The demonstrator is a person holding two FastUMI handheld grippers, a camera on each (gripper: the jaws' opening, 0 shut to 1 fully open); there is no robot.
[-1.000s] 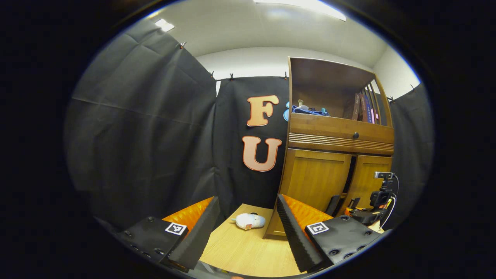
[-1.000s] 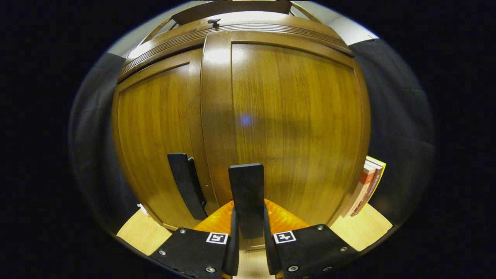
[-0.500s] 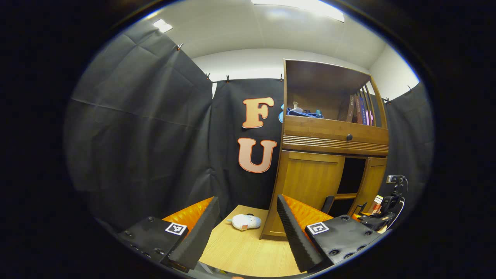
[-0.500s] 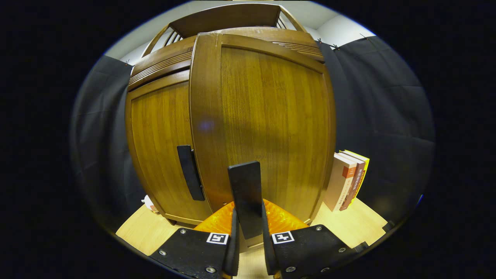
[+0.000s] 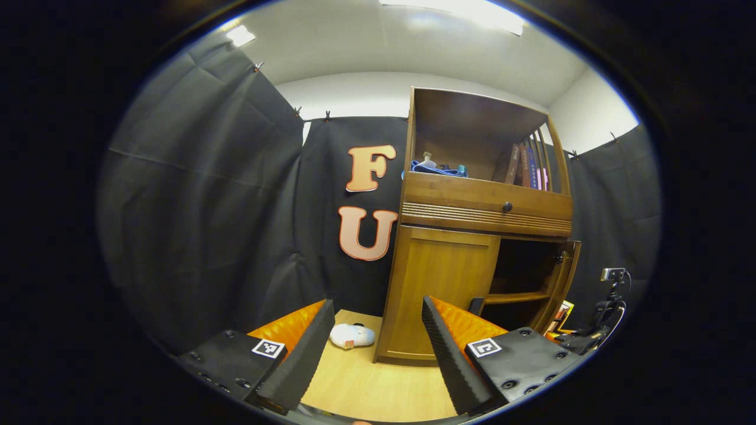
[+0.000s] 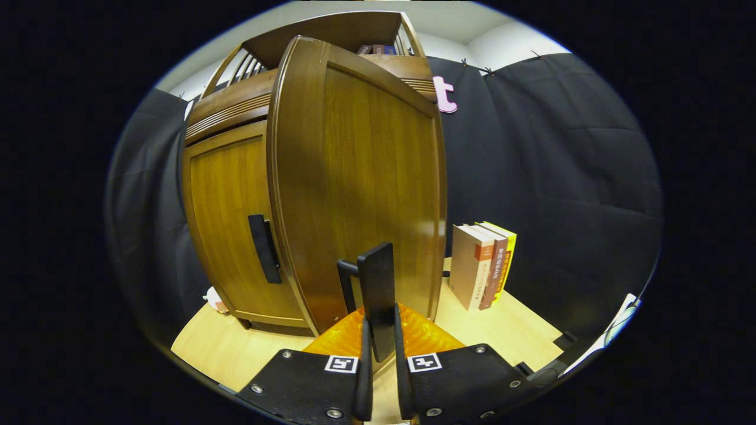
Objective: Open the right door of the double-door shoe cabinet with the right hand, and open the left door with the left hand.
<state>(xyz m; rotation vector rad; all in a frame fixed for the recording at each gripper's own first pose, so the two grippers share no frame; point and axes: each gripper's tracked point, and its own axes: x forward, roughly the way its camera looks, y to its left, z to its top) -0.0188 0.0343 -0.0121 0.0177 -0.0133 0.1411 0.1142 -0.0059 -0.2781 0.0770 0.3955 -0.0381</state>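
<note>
Half is done: your right gripper (image 6: 378,378) is clamped on the right door's handle (image 6: 378,295) with that door swung wide, while your left gripper (image 5: 378,354), fingers apart, hangs short of the closed left door (image 5: 440,289).

Shoe cabinet (image 5: 472,236) stood on table (image 5: 378,383) against booth wall. Right door (image 6: 366,177) swung outward, left door (image 6: 227,218) flush. Books (image 6: 481,265) upright right of cabinet; soft toy (image 5: 351,335) on table at cabinet's left.
</note>
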